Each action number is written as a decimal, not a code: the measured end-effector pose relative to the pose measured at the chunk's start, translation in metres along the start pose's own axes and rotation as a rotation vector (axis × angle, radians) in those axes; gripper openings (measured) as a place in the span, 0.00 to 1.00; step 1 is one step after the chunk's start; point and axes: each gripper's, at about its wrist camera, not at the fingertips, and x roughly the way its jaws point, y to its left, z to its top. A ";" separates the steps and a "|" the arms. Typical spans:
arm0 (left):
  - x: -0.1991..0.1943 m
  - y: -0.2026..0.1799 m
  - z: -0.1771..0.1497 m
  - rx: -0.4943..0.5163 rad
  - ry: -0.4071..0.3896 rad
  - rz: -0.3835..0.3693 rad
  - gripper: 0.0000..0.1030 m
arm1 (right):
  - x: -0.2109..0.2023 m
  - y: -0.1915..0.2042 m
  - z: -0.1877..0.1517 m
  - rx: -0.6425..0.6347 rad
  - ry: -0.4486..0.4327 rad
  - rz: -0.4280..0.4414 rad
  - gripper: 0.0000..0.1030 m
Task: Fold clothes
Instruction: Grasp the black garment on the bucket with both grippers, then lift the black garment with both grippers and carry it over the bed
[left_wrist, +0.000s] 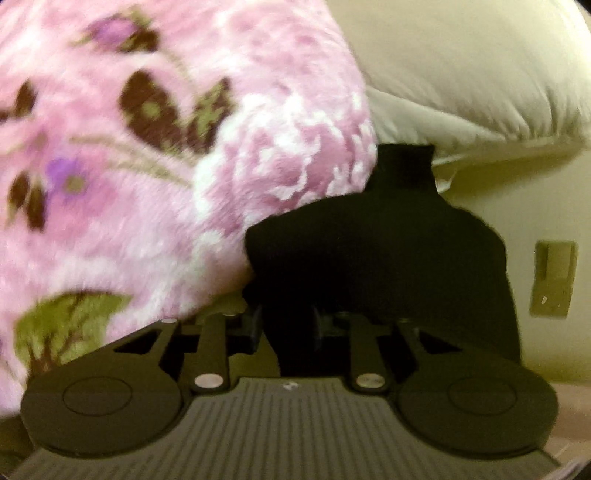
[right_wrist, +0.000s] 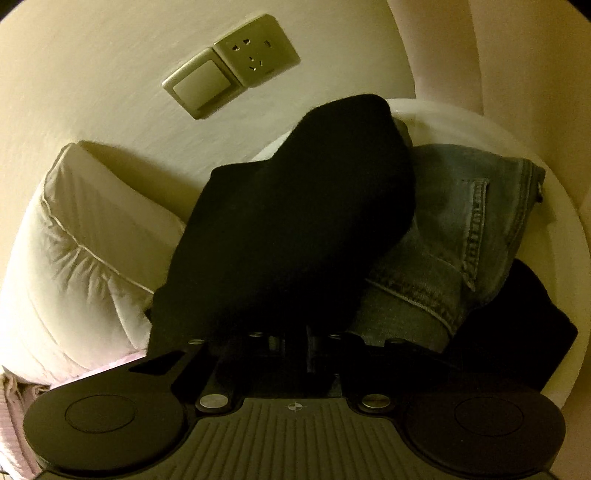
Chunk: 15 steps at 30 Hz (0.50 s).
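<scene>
A black garment hangs bunched in front of my left gripper, whose fingers are shut on its lower edge. In the right wrist view the same kind of black cloth drapes over my right gripper and hides most of its fingers, which are closed on it. Behind that cloth, folded blue jeans lie in a round white basin. Another dark garment lies beside the jeans at the lower right.
A pink floral fleece blanket fills the left of the left wrist view. A cream pillow leans on the wall, and the pillow shows at the left in the right wrist view. A wall switch and socket sit above.
</scene>
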 end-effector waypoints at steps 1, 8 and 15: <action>-0.001 0.000 0.000 -0.009 0.003 -0.002 0.22 | 0.003 0.000 0.000 0.004 0.012 -0.017 0.20; -0.007 0.006 -0.005 -0.011 0.024 -0.017 0.32 | -0.021 -0.007 -0.005 0.109 -0.052 0.008 0.36; -0.007 0.003 0.000 0.002 0.027 -0.016 0.32 | -0.031 -0.042 0.010 0.293 -0.157 0.115 0.67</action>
